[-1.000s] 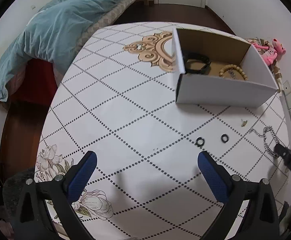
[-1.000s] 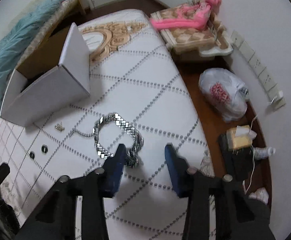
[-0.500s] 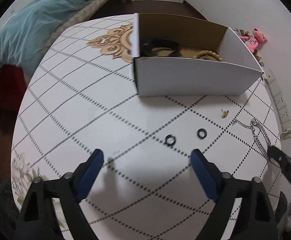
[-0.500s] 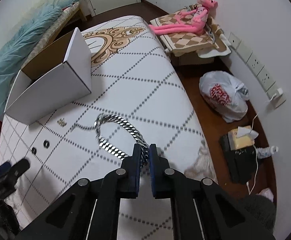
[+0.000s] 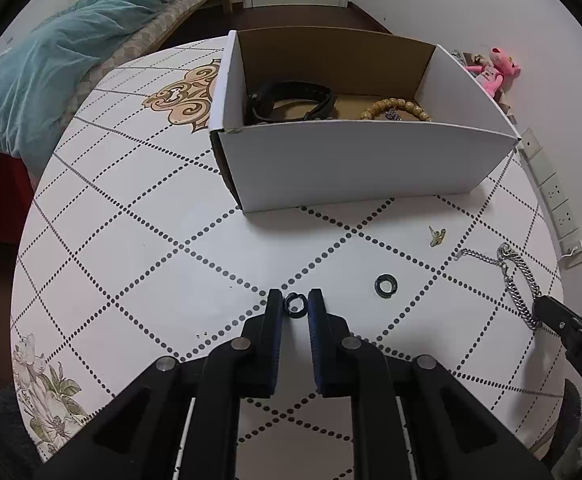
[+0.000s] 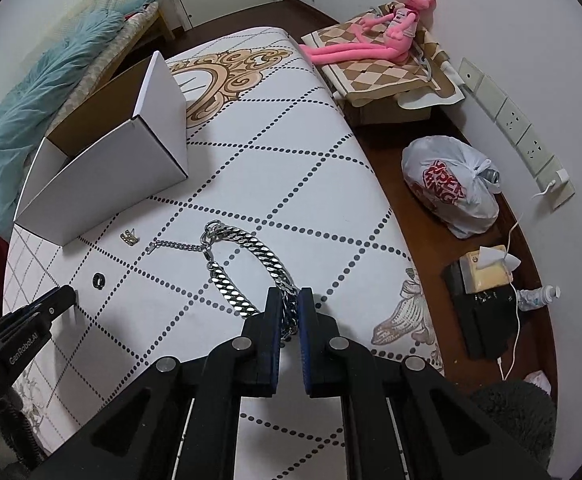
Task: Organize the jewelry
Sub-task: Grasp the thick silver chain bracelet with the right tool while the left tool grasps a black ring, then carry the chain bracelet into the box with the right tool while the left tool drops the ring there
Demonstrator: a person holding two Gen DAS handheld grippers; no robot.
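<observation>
My left gripper (image 5: 295, 306) is shut on a small black ring (image 5: 294, 305) that lies on the white table. A second black ring (image 5: 385, 285) lies to its right. A small gold earring (image 5: 437, 236) lies farther right. My right gripper (image 6: 290, 307) is shut on a silver chain bracelet (image 6: 247, 248), whose other end lies on the table. The chain also shows in the left wrist view (image 5: 519, 284). An open white box (image 5: 363, 160) holds a black band (image 5: 291, 100) and a wooden bead bracelet (image 5: 399, 106).
The box stands at the table's far side (image 6: 103, 176). The table's right edge (image 6: 375, 184) drops to a floor with a plastic bag (image 6: 451, 188) and a pink plush toy (image 6: 375, 32). A bed with a teal blanket (image 5: 51, 60) lies to the left.
My left gripper has moved forward and shut on the black ring. My right gripper shut on the silver chain half a second ago and still holds it.
</observation>
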